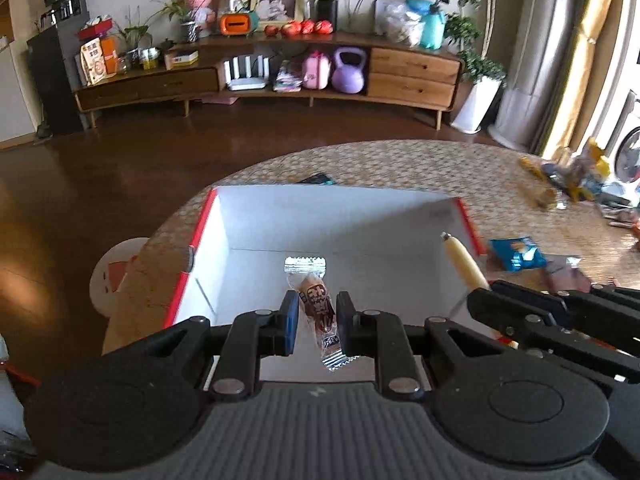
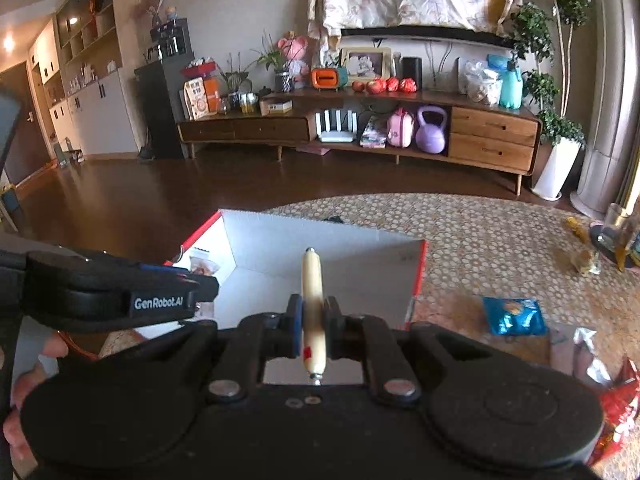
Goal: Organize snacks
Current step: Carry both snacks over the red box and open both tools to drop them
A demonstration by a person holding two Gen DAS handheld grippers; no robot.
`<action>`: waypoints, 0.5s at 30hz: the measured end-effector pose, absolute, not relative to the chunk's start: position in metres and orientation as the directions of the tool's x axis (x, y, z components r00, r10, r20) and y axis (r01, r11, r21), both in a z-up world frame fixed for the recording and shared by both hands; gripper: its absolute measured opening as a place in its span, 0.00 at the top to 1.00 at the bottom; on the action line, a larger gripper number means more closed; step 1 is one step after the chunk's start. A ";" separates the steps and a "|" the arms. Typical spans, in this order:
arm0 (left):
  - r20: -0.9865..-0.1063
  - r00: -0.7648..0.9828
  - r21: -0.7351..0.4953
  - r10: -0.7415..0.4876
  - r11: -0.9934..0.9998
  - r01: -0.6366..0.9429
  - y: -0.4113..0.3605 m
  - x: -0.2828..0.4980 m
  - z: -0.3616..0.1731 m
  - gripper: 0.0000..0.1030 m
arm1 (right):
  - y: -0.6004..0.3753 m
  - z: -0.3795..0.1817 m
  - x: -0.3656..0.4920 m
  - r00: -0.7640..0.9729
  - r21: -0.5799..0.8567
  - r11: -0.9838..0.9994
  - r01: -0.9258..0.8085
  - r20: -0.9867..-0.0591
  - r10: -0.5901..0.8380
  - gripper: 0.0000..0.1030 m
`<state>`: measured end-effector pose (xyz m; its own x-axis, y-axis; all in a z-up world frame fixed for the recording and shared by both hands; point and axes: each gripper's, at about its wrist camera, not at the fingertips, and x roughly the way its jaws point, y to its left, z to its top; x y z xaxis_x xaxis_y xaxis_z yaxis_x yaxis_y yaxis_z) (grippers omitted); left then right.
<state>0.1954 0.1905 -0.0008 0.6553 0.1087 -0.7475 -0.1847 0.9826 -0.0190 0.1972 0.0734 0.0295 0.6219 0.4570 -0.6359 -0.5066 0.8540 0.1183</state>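
In the left wrist view, a white stool (image 1: pixel 116 276) stands on the floor at nine o'clock, just off the edge of the counter (image 1: pixel 400 168). On that patterned counter sits an open box (image 1: pixel 256 220) with white inside walls and red edges, filling the middle of the view. The left claw (image 1: pixel 318 318) hangs over the box's near side, its jaws pressed tight on a brown snack packet (image 1: pixel 318 304) whose crimped silver end points toward twelve o'clock. At three o'clock from it the right claw (image 1: pixel 478 294) reaches in over the box's right wall, clamped on a pale sausage stick (image 1: pixel 464 260) that slants up toward eleven o'clock. Just right of the box a blue snack bag (image 1: pixel 518 254) lies flat on the counter. Farther out, toward two o'clock, a blurred heap of snacks (image 1: pixel 576 184) lies near the counter's far edge.

In the right wrist view, the left claw (image 2: pixel 200 292) enters from nine o'clock above the box's (image 2: pixel 320 236) left side; its own tips are hard to make out here. At centre the right claw (image 2: pixel 314 330) is closed on the sausage stick (image 2: pixel 311 300), which stands upright toward twelve o'clock over the box floor. The blue snack bag (image 2: pixel 514 316) lies at three o'clock, and a red wrapper (image 2: pixel 618 408) lies at four o'clock on the counter (image 2: pixel 480 232).
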 end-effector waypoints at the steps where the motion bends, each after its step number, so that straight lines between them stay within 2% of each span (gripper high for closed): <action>1: -0.754 0.648 -0.024 0.106 0.982 -0.189 0.196 0.199 -0.005 0.81 | 0.078 0.027 0.202 0.617 0.114 0.855 -0.506 -0.644 0.452 0.91; 15: -0.837 0.536 0.002 0.111 0.980 -0.200 0.223 0.237 -0.061 0.81 | 0.118 -0.030 0.236 0.524 0.077 0.850 -0.521 -0.757 0.390 0.92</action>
